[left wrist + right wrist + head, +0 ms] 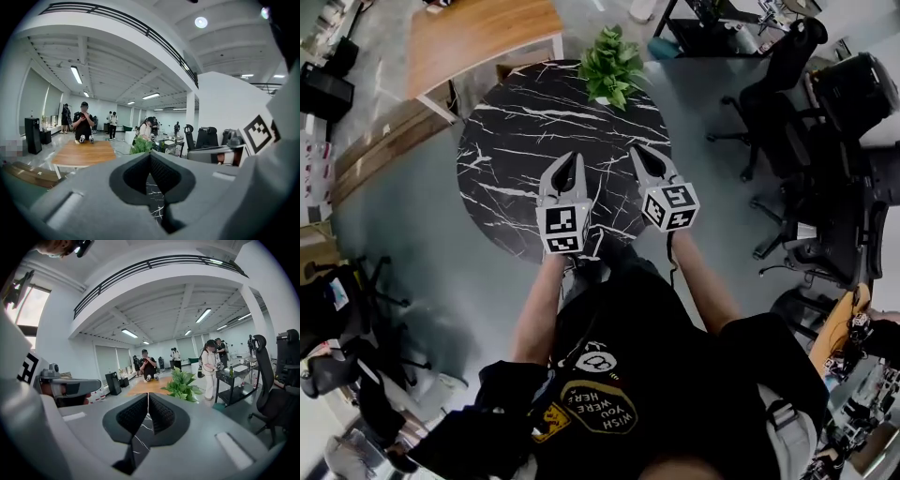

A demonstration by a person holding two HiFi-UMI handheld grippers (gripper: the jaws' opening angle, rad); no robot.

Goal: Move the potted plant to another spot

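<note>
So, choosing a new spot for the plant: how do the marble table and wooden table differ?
The marble table is round, black with white veins; the wooden table is rectangular, light brown. The marble table carries the potted plant at its far edge; the wooden table does not. Both are flat-topped.

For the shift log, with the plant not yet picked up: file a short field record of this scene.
plant: potted plant, upright at far edge of round marble table
left gripper: shut, empty, over the table
right gripper: shut, empty, beside the left one
contact with plant: none
beyond table: wooden table
</note>
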